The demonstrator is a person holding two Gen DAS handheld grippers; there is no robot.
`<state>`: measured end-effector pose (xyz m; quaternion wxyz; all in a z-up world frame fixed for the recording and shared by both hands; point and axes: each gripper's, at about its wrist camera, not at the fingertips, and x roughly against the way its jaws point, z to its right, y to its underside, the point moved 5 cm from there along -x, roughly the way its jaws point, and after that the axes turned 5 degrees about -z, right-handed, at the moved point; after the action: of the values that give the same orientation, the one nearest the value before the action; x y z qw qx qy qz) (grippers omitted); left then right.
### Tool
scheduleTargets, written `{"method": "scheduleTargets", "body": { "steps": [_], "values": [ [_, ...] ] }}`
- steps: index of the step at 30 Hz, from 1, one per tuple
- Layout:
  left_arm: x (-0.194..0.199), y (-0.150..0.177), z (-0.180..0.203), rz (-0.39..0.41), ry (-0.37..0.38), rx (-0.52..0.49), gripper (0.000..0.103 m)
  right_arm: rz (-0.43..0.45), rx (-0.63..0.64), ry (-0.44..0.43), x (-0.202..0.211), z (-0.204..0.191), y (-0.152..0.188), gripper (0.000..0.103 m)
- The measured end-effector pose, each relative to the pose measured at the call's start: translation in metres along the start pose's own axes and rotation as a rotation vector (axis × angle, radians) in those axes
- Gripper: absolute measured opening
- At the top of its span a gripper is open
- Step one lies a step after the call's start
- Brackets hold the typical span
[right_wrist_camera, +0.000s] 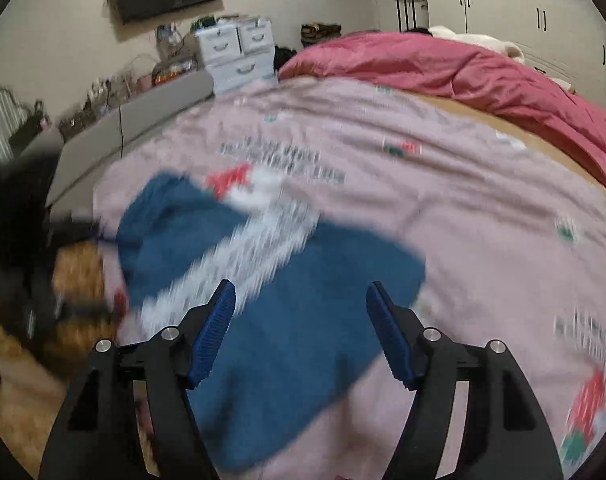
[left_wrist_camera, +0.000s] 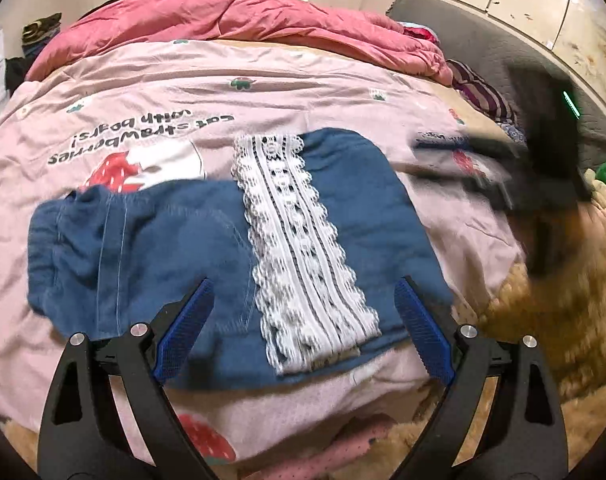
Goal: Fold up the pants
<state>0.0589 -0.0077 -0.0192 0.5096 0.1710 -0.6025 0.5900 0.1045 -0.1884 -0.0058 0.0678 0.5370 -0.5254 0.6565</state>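
Note:
Blue pants (left_wrist_camera: 143,248) with a white lace stripe (left_wrist_camera: 299,248) lie folded flat on the pink printed bed sheet (left_wrist_camera: 263,92). My left gripper (left_wrist_camera: 303,308) is open and empty, just above the near edge of the pants. In the right wrist view the pants (right_wrist_camera: 303,320) are blurred by motion, and my right gripper (right_wrist_camera: 301,312) hovers open and empty over them. The right gripper also shows in the left wrist view as a dark blurred shape (left_wrist_camera: 543,152) at the right, apart from the pants.
A rumpled red-pink quilt (left_wrist_camera: 243,20) lies along the far side of the bed. A tan fluffy blanket (left_wrist_camera: 551,320) lies at the near right. White drawers (right_wrist_camera: 239,56) and a grey ledge (right_wrist_camera: 143,120) stand beyond the bed's left side.

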Motion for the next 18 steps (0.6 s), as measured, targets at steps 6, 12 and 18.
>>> {"method": "scheduleTargets", "body": {
  "steps": [6,12,18],
  "values": [
    [-0.031,-0.017,0.023,-0.036,0.056,-0.035,0.074,-0.107,0.043,0.041,-0.024,-0.042,0.055,0.06],
    [-0.076,0.019,0.016,-0.153,-0.114,-0.094,0.071,-0.167,0.016,0.159,-0.045,-0.055,0.091,0.062],
    [-0.067,0.017,0.015,-0.138,-0.091,-0.087,0.071,-0.154,-0.051,0.129,-0.038,-0.052,0.091,0.066]
  ]
}}
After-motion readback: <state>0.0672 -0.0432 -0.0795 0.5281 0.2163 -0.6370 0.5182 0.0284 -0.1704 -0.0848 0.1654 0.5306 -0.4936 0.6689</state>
